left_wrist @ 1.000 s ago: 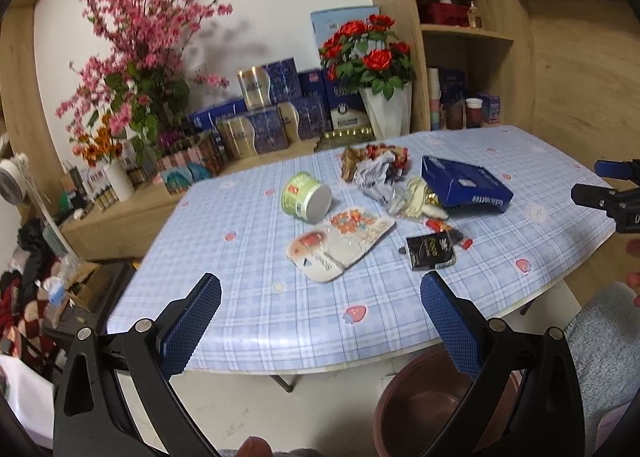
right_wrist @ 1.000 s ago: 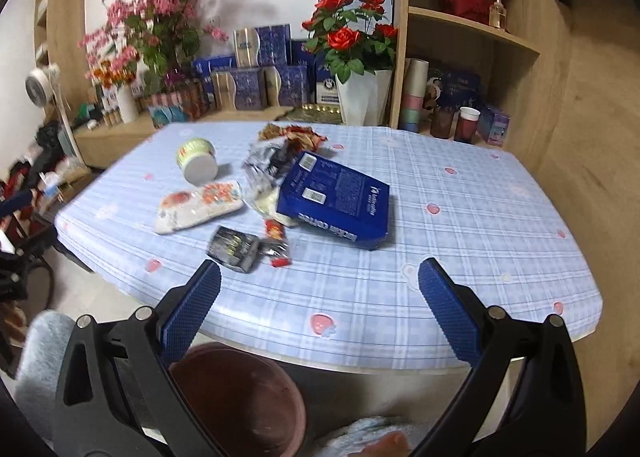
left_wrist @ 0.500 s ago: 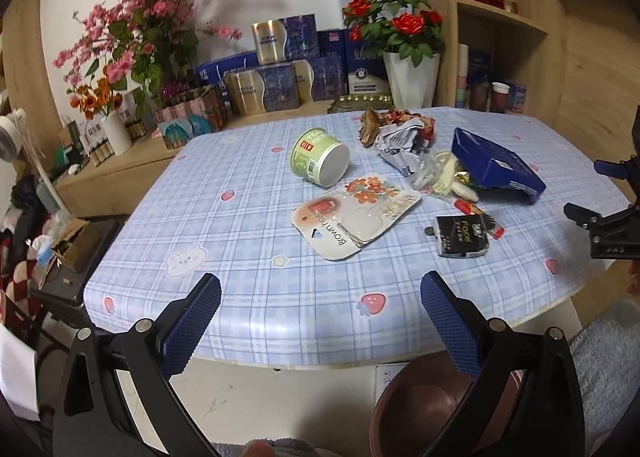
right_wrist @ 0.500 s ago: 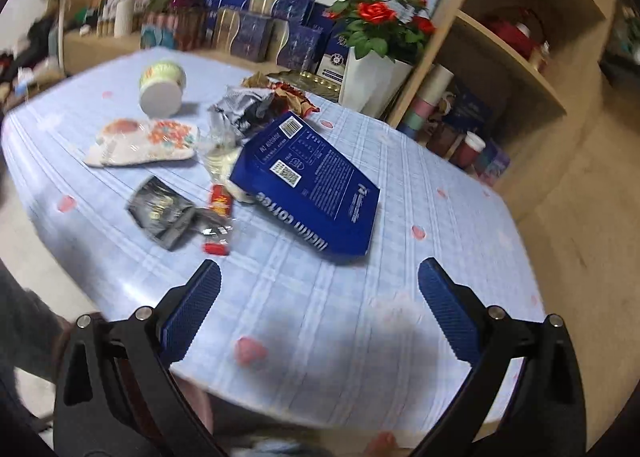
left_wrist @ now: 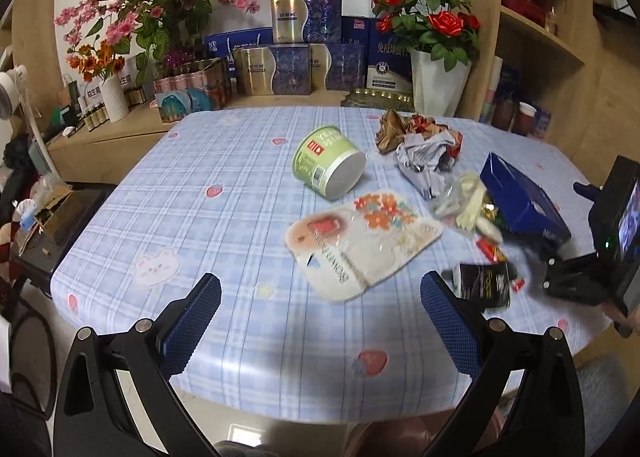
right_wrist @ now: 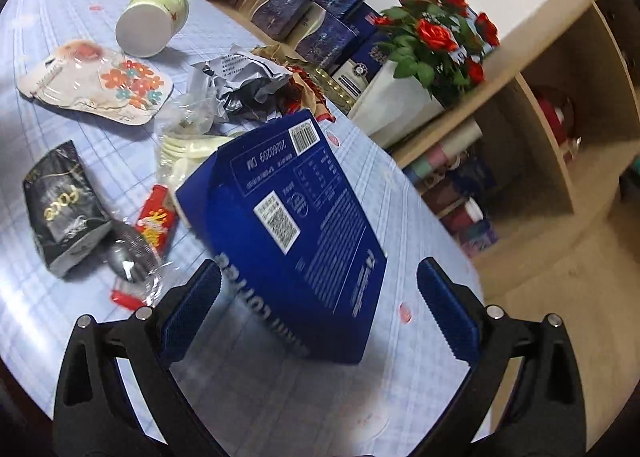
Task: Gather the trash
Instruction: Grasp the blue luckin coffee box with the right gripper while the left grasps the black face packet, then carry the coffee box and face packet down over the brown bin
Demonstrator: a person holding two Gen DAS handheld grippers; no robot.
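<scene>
My right gripper is pitched down and tilted over the worktop, jaws spread wide, gripping nothing. The blue box lies straight ahead, its near end between my 2 fingers; I cannot tell if either pad touches it. Left of the box: a black sachet, a red wrapper and a crinkled clear film, all near my left finger. Beyond the box, a pale plastic bag, a crumpled grey bag, a flat flowered pack and a green cup on its side.

My left gripper hangs level at the near edge of the worktop, jaws wide apart and empty. The flowered pack sits ahead between the fingers, well apart from them; the cup beyond it. The black sachet lies just past my right finger. The box lies far right, with the right gripper's black body beside it.
</scene>
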